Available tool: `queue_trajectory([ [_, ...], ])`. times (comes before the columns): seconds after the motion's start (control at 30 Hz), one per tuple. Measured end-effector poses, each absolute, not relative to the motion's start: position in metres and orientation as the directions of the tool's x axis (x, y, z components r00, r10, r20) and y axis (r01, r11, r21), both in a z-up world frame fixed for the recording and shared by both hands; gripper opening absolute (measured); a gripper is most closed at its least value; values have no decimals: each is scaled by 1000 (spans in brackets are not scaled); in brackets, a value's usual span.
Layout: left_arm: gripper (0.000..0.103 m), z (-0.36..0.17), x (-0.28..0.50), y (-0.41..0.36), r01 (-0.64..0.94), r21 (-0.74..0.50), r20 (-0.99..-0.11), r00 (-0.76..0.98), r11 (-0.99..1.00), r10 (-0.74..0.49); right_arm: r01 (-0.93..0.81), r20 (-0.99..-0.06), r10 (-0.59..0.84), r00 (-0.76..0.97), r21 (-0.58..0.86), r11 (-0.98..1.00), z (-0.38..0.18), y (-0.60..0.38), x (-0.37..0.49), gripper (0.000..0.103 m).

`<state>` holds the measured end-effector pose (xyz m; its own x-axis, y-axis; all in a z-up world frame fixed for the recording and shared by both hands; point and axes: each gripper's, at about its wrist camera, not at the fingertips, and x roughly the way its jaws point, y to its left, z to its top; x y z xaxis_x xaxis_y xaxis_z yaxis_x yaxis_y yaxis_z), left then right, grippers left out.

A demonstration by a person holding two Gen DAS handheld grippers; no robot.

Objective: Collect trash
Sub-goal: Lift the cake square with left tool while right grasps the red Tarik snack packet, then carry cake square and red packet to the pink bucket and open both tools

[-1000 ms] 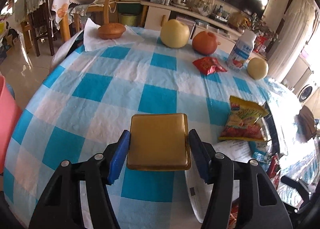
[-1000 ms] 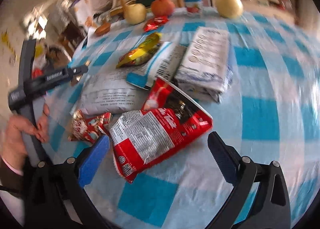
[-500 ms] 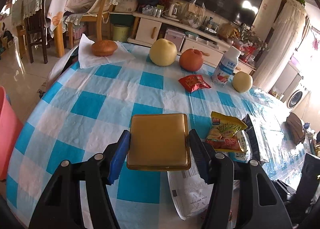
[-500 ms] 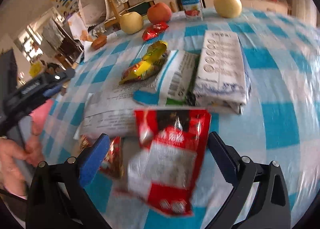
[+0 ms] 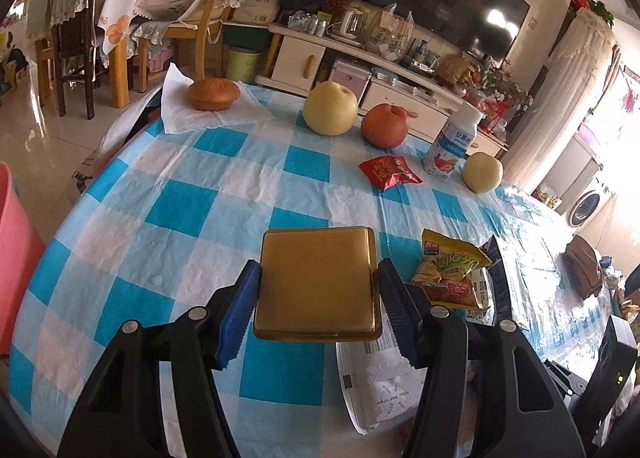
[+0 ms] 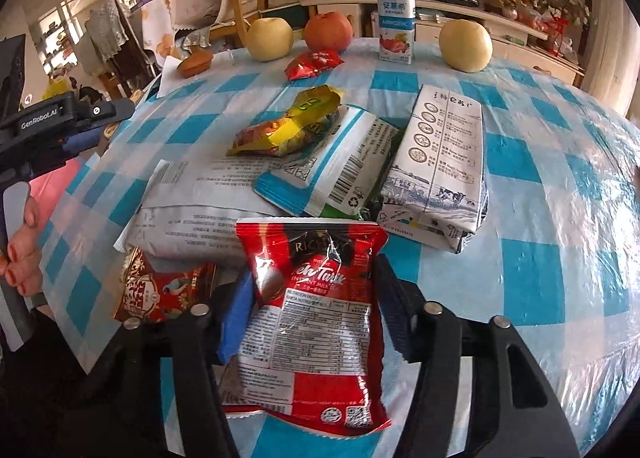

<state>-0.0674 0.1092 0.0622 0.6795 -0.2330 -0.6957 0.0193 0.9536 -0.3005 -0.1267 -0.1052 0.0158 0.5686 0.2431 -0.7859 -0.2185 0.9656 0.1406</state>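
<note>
- Since a second ago, the red instant-tea packet [image 6: 316, 318] has swung from lying slantwise on the tabletop [image 6: 532, 194] to standing straight between my right fingers [image 6: 314, 314], which have just been closing and now pinch its two side edges.
- Left fingers [image 5: 316, 310] hold a flat golden-brown square tray [image 5: 316, 282] level above the blue-and-white checked cloth, pads pressed against its left and right rims.
- Just beyond the red packet lies a heap of trash: a grey printed bag [image 6: 188, 206], a white-and-blue wrapper [image 6: 332, 170] with a barcode, a yellow snack bag [image 6: 292, 126] on top of it, and a flattened milk carton [image 6: 440, 166] to the right.
- A small red patterned packet [image 6: 160, 286] lies to the left, partly under the grey bag.
- Along the far edge of the tabletop stand two pale pears [image 6: 269, 38], a red apple [image 6: 328, 31] and a white drink bottle [image 6: 396, 18], with a small red sachet [image 6: 314, 64] in front of the apple.
- A brown bun [image 5: 214, 94] sits on white paper [image 5: 200, 114] at the far left corner.
- At the left of the right-wrist view, a person's hand [image 6: 22, 254] grips the other tool's handle.
</note>
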Motion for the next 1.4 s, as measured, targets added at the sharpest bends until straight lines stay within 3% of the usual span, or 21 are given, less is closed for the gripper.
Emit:
queue_trajectory([
  [0.5, 61, 64, -75, 108, 37, -307, -682, 689, 951, -247, -251, -762, 263, 592, 136, 958, 33, -98, -141, 44],
  [0.9, 61, 76, -84, 115, 42, -339, -653, 709, 940, -267, -254, -720, 261, 643, 121, 960, 57, -94, -152, 41],
  [1.4, 61, 93, -91, 155, -34, -385, -599, 770, 922, -222, -319, -652, 383, 654, 221, 922, 100, -63, -156, 41],
])
